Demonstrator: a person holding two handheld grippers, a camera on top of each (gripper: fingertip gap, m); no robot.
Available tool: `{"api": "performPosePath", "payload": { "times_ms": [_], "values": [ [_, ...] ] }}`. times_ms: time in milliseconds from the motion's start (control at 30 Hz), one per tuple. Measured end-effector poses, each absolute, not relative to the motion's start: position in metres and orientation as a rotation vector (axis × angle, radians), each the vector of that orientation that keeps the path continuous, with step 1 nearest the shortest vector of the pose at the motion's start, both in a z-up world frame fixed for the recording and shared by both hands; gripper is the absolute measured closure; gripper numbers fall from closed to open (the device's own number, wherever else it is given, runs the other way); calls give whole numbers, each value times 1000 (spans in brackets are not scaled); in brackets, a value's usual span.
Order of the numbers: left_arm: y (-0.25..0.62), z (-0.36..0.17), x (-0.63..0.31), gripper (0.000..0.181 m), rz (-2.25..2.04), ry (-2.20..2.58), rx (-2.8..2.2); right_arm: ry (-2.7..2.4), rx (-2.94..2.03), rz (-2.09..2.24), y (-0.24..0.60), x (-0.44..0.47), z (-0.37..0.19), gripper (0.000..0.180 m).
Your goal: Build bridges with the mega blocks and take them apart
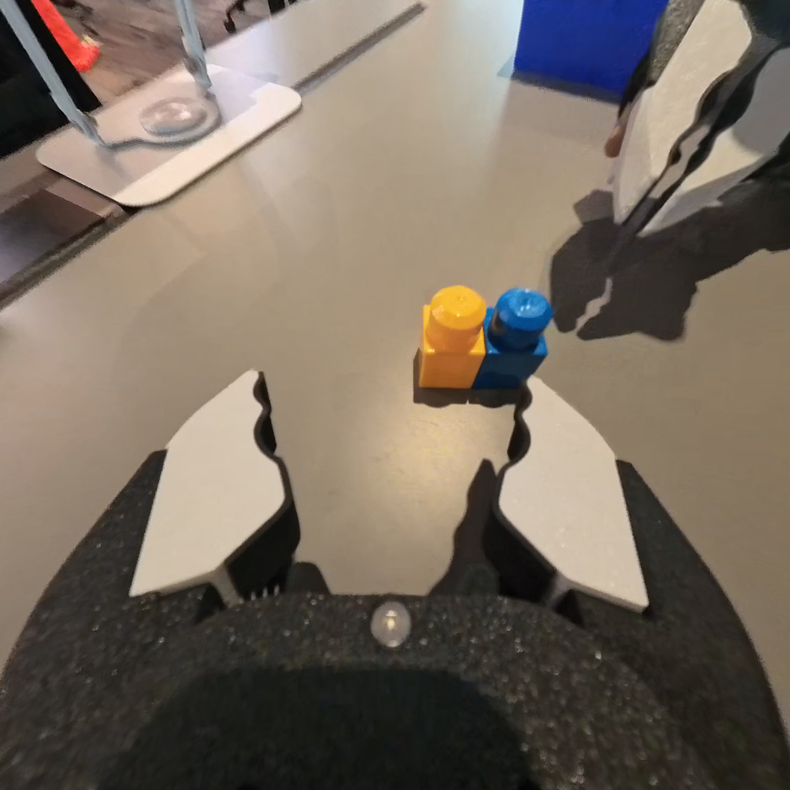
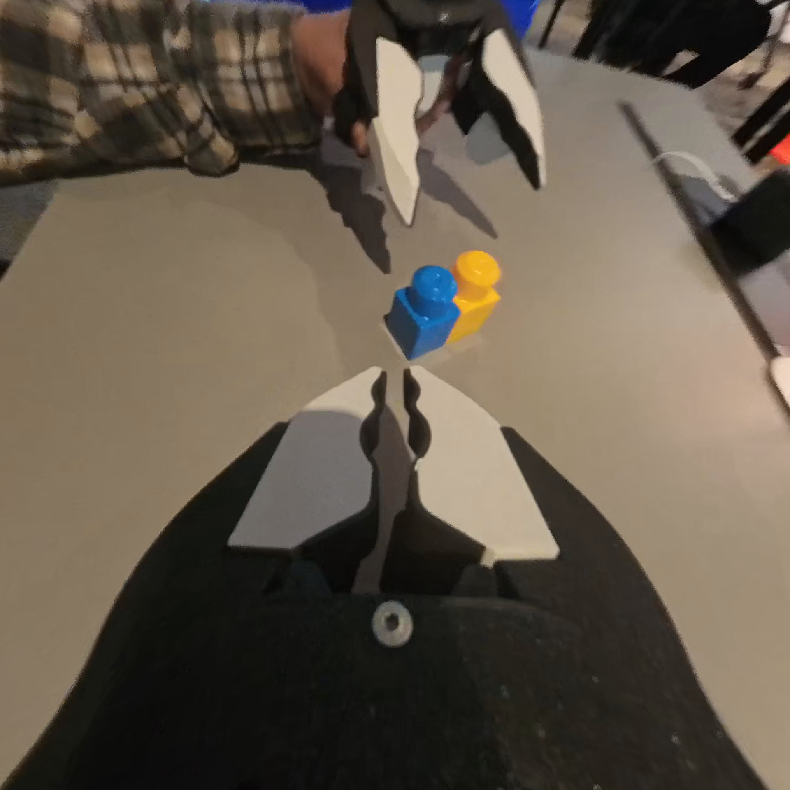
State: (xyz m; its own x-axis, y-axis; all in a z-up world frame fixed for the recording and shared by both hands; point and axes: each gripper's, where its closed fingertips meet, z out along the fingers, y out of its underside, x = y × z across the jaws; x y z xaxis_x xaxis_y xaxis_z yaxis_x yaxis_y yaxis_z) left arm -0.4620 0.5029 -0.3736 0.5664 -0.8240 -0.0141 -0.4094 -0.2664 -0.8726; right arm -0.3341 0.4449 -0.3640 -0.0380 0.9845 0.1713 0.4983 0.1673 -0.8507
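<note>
A yellow block (image 1: 453, 342) and a blue block (image 1: 511, 342), each with one stud, stand upright side by side and touching on the grey table (image 1: 342, 256). My left gripper (image 1: 391, 384) is open and empty, a little short of the blocks, its right finger tip close to the blue one. My right gripper (image 2: 394, 376) is nearly shut with a narrow gap and holds nothing, just short of the blue block (image 2: 421, 314), with the yellow block (image 2: 474, 299) behind it. Each gripper shows in the other's view: the right (image 1: 667, 179), the left (image 2: 466, 196).
A white base plate (image 1: 171, 141) with metal legs and a clear disc lies at the far left. A blue box (image 1: 585, 42) stands at the back. A plaid sleeve (image 2: 128, 85) rests on the table's far side. A dark box with a white cable (image 2: 752, 222) sits at the right. The white base plate (image 1: 171, 141) is closer to my left gripper, around 35 centimeters from its tips; the right tips are 40 centimeters off.
</note>
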Motion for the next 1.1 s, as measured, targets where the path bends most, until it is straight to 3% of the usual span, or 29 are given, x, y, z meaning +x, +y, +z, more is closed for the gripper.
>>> {"api": "performPosePath", "payload": {
  "times_ms": [200, 400, 500, 633, 867, 1100],
  "values": [
    [489, -290, -488, 77, -421, 816, -1811, -1328, -1370, 777, 467, -267, -336, 163],
    [447, -225, -629, 79, -266, 533, -2012, -1170, -1345, 947, 461, -258, -304, 153],
    [432, -234, -709, 90, -281, 422, -2210, -1179, -1325, 1020, 448, -266, -298, 145],
    [421, -262, -775, 90, -373, 275, -2429, -1231, -1287, 1050, 434, -276, -298, 132],
    [418, -317, -826, 86, -361, 6, -2664, -1336, -1302, 991, 430, -283, -316, 132],
    [435, -273, -803, 89, -755, -299, -2278, -1326, -1343, 1022, 433, -283, -323, 134]
  ]
}}
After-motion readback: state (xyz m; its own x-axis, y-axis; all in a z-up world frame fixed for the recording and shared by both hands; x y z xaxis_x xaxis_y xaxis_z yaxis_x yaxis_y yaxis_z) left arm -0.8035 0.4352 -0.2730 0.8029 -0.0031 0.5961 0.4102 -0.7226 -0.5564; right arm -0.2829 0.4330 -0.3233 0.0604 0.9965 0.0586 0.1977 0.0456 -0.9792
